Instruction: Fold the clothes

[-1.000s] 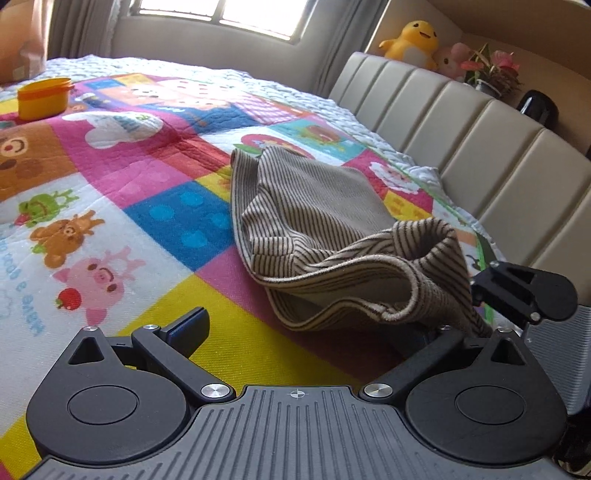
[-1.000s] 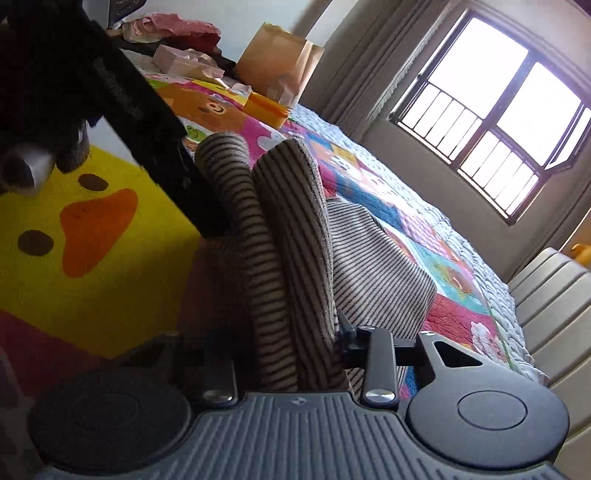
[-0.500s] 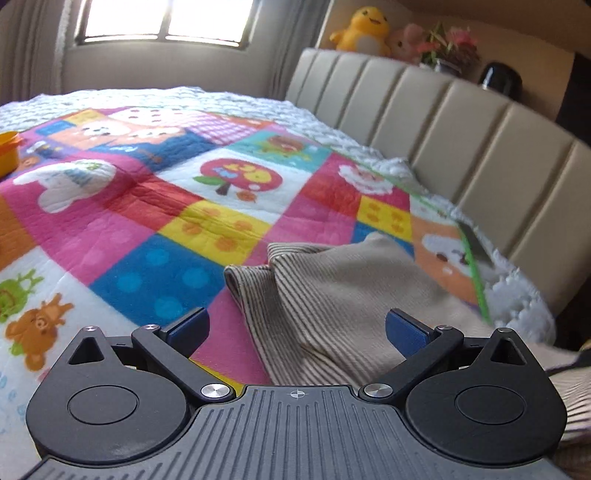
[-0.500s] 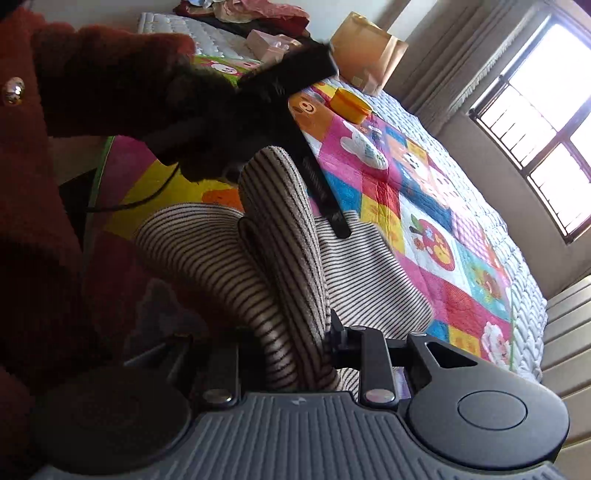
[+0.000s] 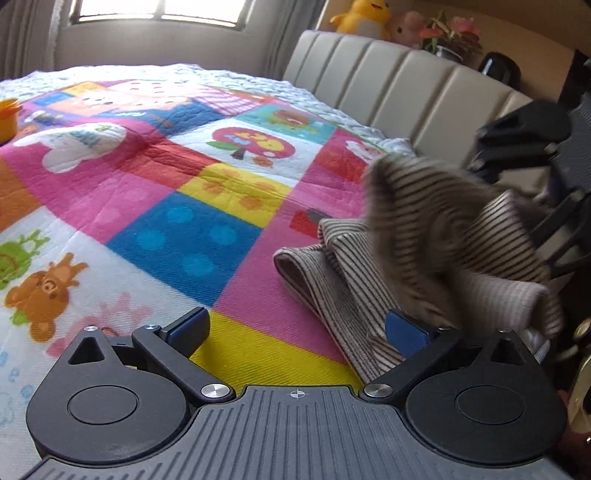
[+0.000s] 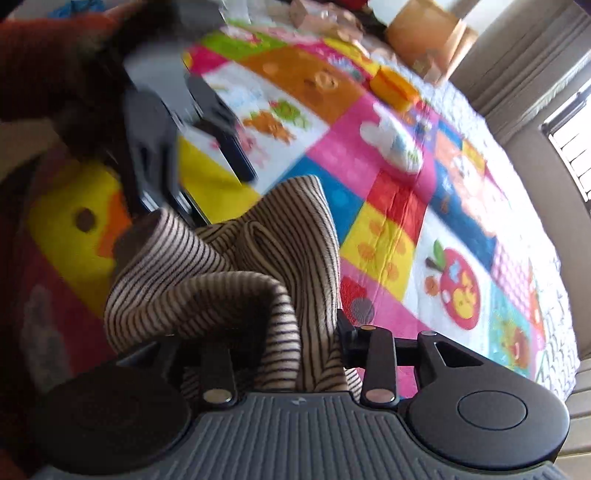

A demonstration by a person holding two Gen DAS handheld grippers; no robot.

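Observation:
A beige garment with dark stripes [image 5: 436,236] lies bunched on the colourful quilt [image 5: 177,206], partly lifted at the right. My left gripper [image 5: 295,328] is open and empty, its right finger [image 5: 402,332] against the garment's edge. My right gripper [image 6: 284,332] is shut on the striped garment [image 6: 229,280], which bulges up between its fingers. The right gripper also shows in the left wrist view [image 5: 535,133] above the cloth. The left gripper [image 6: 166,122] shows blurred in the right wrist view.
A padded beige headboard [image 5: 399,81] runs along the right with plush toys [image 5: 365,18] on its ledge. An orange container [image 6: 393,86] sits on the quilt, a paper bag [image 6: 428,37] behind it. A window [image 5: 155,11] is at the far end.
The right gripper has lifted and carried the garment's edge over, bunching the cloth. The left gripper has shifted left, so the garment now lies by its right finger.

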